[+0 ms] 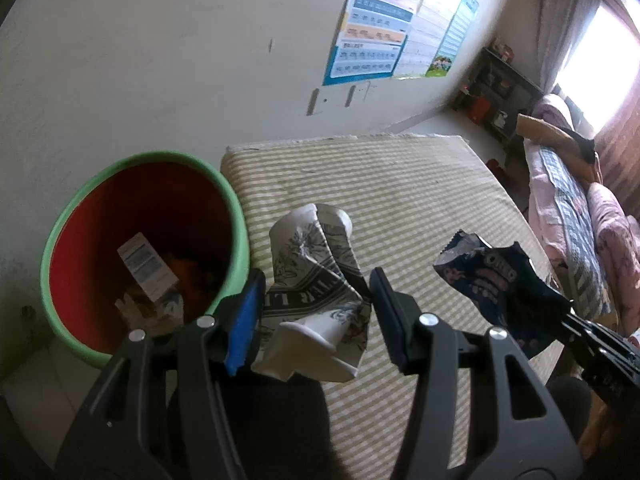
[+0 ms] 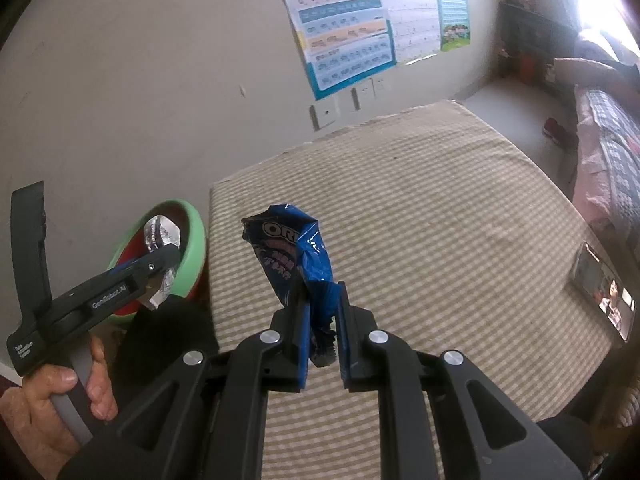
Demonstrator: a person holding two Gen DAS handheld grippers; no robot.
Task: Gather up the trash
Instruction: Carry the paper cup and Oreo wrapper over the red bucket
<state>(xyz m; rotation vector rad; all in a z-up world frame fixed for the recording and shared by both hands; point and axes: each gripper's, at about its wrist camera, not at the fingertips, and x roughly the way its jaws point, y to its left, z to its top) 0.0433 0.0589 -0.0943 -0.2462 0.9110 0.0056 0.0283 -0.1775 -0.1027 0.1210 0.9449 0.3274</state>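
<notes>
Left gripper (image 1: 316,308) clamped on a crumpled paper cup (image 1: 316,276), held just right of the green-rimmed bin (image 1: 236,216) (trash already inside). Right gripper (image 2: 322,332) pinches a blue Oreo wrapper (image 2: 298,256) upright above the striped mat (image 2: 440,216), right of the bin.
</notes>
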